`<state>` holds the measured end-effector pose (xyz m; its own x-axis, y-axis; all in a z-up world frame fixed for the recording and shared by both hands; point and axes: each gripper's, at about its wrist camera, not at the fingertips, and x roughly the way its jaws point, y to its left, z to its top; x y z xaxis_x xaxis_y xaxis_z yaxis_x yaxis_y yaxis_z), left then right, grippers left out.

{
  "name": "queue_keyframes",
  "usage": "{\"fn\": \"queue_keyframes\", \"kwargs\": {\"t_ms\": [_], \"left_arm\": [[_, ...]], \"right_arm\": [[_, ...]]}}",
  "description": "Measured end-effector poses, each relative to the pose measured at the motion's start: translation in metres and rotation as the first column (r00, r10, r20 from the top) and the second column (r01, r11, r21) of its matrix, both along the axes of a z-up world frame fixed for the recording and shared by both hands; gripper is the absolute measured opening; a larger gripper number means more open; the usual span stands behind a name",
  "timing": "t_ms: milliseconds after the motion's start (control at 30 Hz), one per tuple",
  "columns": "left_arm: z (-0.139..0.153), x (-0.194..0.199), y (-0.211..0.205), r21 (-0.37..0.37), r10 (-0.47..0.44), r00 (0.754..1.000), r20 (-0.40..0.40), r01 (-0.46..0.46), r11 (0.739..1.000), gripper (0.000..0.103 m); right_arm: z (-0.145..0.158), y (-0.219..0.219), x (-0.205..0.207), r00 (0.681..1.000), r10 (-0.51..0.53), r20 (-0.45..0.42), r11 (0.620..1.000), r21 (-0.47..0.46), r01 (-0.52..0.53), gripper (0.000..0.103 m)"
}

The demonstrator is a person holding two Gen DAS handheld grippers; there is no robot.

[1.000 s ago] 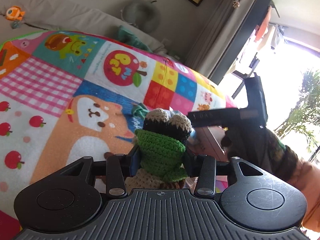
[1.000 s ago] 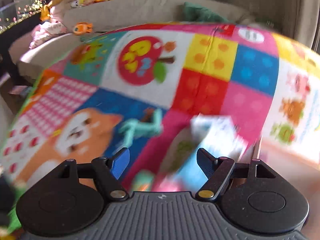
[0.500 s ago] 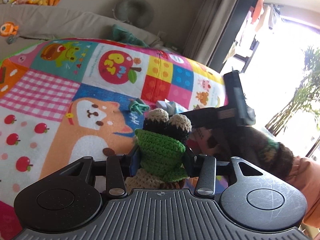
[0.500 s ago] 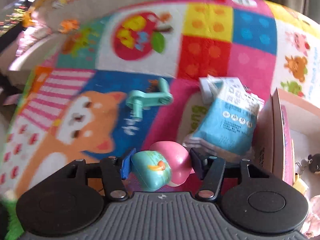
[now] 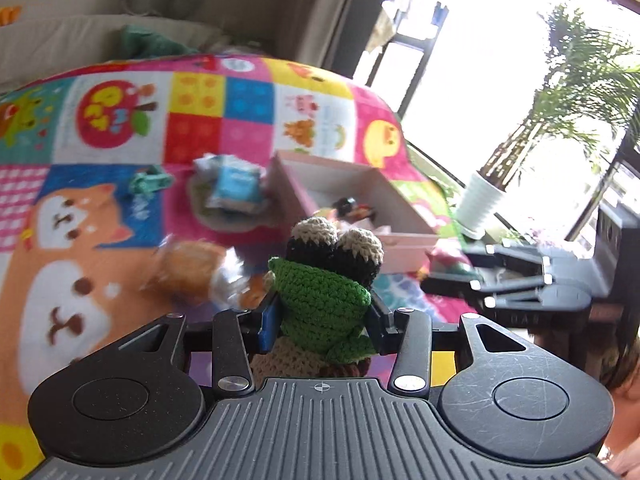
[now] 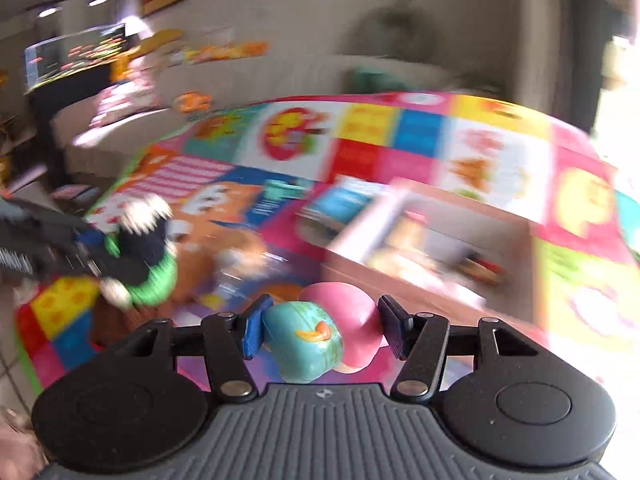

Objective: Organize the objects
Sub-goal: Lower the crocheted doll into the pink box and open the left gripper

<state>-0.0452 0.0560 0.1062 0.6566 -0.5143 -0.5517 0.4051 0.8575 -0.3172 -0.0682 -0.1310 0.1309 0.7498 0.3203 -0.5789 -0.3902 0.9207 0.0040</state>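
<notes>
Grippers both loaded: your left gripper [image 5: 322, 316] is clamped on the crochet frog [image 5: 326, 276], soft green yarn body with bulging tan-topped black eyes, squeezed low so the head sticks up clear. Your right gripper [image 6: 320, 326] is closed around the plastic toy [image 6: 320, 336], a smooth teal rounded part with a glossy pink bulb beside it, pinched across its width. Both look held above the play mat [image 5: 240, 92], probably carried toward the pink box [image 5: 360, 184], an open shallow cardboard tray already holding small items. Left on the mat: blue-white packet [image 5: 236, 184], teal plastic piece [image 5: 150, 182], crinkly wrapped bun [image 5: 192, 268]. Right view is blurry, so details are limited.
</notes>
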Motion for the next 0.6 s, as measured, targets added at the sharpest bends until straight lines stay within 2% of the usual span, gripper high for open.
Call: {"fn": "queue_keyframes", "kwargs": {"t_ms": [167,300,367,400,467,533,600], "left_arm": [[0.027,0.051,-0.055,-0.037,-0.045,0.998,0.031,0.047,0.998,0.048],[0.033,0.119,-0.096,-0.135,-0.024,0.999,-0.036,0.019,0.991,0.048],[0.028,0.151,-0.118,-0.135,-0.005,0.998,-0.068,-0.005,0.991,0.048],[0.025,0.165,-0.129,-0.112,-0.006,0.997,-0.075,-0.002,0.994,0.048],[0.009,0.196,-0.153,-0.041,0.008,0.990,-0.144,-0.014,0.999,0.048],[-0.015,0.224,-0.168,0.004,0.030,0.963,-0.268,-0.030,1.000,0.049],[-0.040,0.240,-0.173,-0.004,0.032,0.935,-0.353,-0.036,0.999,0.049]], "right_arm": [[-0.014,-0.067,-0.018,0.983,-0.181,-0.013,0.977,0.115,0.181,0.058],[-0.025,-0.095,-0.021,0.966,-0.257,-0.017,0.949,0.183,0.255,0.058],[-0.030,-0.104,-0.022,0.960,-0.279,-0.011,0.940,0.200,0.276,0.058],[-0.032,-0.109,-0.023,0.958,-0.286,-0.009,0.936,0.210,0.282,0.058],[-0.038,-0.115,-0.021,0.956,-0.292,-0.017,0.930,0.230,0.288,0.058],[-0.044,-0.122,-0.019,0.954,-0.297,-0.033,0.924,0.241,0.296,0.058],[-0.049,-0.126,-0.015,0.952,-0.301,-0.047,0.922,0.241,0.303,0.058]]}}
